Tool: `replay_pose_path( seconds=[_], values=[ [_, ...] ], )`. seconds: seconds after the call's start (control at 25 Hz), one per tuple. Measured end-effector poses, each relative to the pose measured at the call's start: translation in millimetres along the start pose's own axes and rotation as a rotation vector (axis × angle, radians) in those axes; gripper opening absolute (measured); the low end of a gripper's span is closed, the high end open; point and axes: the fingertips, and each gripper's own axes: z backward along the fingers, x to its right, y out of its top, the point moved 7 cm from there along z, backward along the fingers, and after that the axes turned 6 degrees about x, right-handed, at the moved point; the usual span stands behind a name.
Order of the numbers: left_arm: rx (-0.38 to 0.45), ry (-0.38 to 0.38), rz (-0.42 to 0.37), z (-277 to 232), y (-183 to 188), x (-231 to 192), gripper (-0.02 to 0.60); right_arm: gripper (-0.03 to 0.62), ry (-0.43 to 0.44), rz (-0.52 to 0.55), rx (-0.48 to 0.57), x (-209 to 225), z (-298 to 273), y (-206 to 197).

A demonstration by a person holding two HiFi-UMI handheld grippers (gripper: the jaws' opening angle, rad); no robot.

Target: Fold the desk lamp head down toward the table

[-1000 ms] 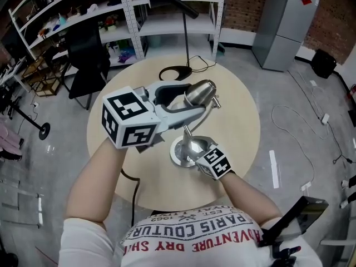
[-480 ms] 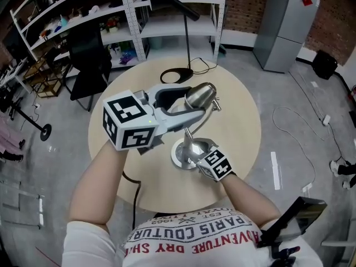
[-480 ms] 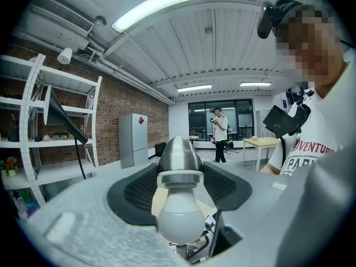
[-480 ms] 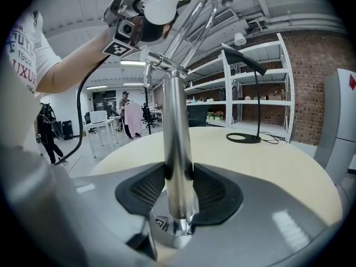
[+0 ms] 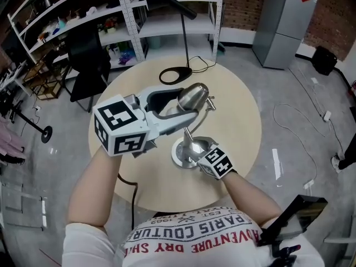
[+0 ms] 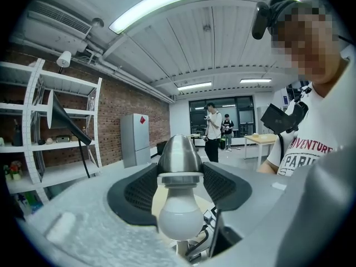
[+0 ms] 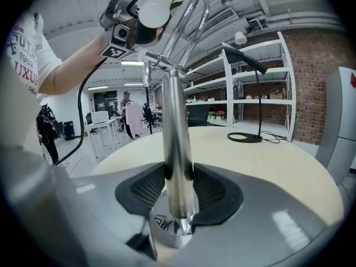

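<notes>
Where the chrome lamp head (image 5: pixel 193 95) opens, a white bulb (image 6: pixel 179 218) protrudes — round.

On table (image 5: pixel 236 107), desk lamp (image 5: pixel 181 152) stands before second lamp (image 5: pixel 175 74).

Round pale table (image 5: pixel 239 115) sits mid-room on a grey floor (image 5: pixel 300 88). White shelves (image 5: pixel 183 21) stand behind it, cluttered on the left, with a black chair (image 5: pixel 89 57) in front of them. Brick wall (image 5: pixel 245 1) at the back, a tall grey cabinet (image 5: pixel 283 26) against it. Overhead, long tube lights (image 6: pixel 158 3) glow on a white ceiling (image 6: pixel 233 43), and a dark window (image 6: pixel 245 110) closes the far end.
</notes>
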Motion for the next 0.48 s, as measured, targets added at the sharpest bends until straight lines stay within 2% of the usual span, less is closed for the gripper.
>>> replay_pose_path(
  seconds=[0.48],
  values=[
    [-0.009,0.058,-0.002,34,-5,11,0.253,0.157,0.005,0.008,-0.004,-3,1,0]
  ],
)
